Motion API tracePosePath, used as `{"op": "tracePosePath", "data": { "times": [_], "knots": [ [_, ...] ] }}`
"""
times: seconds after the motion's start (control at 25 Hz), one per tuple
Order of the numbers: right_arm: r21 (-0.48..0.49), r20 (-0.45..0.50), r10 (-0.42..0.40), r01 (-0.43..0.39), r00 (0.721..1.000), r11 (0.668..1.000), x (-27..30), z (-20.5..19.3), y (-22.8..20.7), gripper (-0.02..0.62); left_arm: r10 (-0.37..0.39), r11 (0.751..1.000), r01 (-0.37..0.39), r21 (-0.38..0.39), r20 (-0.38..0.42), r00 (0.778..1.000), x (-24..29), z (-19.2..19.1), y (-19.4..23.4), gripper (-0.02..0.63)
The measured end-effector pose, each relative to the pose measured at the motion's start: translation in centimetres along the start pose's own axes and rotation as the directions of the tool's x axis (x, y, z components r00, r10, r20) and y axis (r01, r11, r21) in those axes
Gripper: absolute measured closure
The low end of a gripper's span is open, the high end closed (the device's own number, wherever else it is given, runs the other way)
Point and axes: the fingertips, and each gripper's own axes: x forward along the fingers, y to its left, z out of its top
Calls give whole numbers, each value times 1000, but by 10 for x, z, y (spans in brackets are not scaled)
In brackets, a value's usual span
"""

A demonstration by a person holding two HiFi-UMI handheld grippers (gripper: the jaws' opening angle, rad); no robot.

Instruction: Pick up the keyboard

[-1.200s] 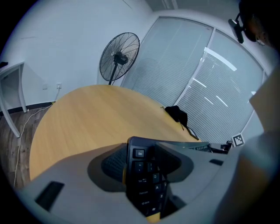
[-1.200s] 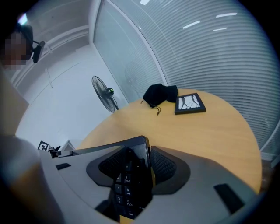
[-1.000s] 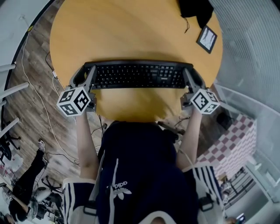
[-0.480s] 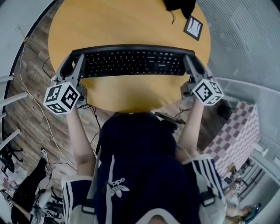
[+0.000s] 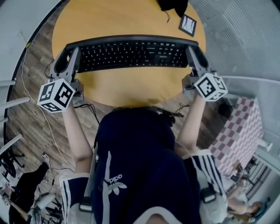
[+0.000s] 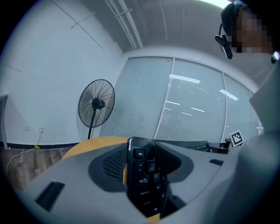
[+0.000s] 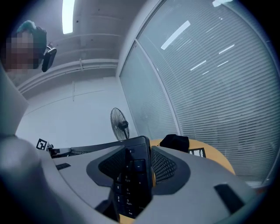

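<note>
A long black keyboard (image 5: 131,53) is held level above the round wooden table (image 5: 131,89). My left gripper (image 5: 69,56) is shut on its left end, where the Esc key end (image 6: 142,175) stands on edge between the grey jaws. At the other end my right gripper (image 5: 193,53) is shut on the number-pad end (image 7: 131,181). Each gripper's marker cube (image 5: 56,94) shows near the table's front edge.
A black cloth (image 5: 173,5) and a small framed card (image 5: 187,24) lie at the table's far right. A standing fan (image 6: 95,105) is by the blinds. Cables (image 5: 48,127) run over the wooden floor at left. A checkered box (image 5: 238,135) stands at right.
Both grippers have lifted the keyboard and carried it farther from the person's body; it now looks larger and higher in the head view.
</note>
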Motion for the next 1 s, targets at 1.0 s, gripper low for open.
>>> {"op": "tracePosePath", "data": {
  "times": [1.0],
  "knots": [
    [-84,73,-2,8,997,996,-19,16,7,420,-17,1000,17,5,174,985,-10,2,-6,410]
  ]
}}
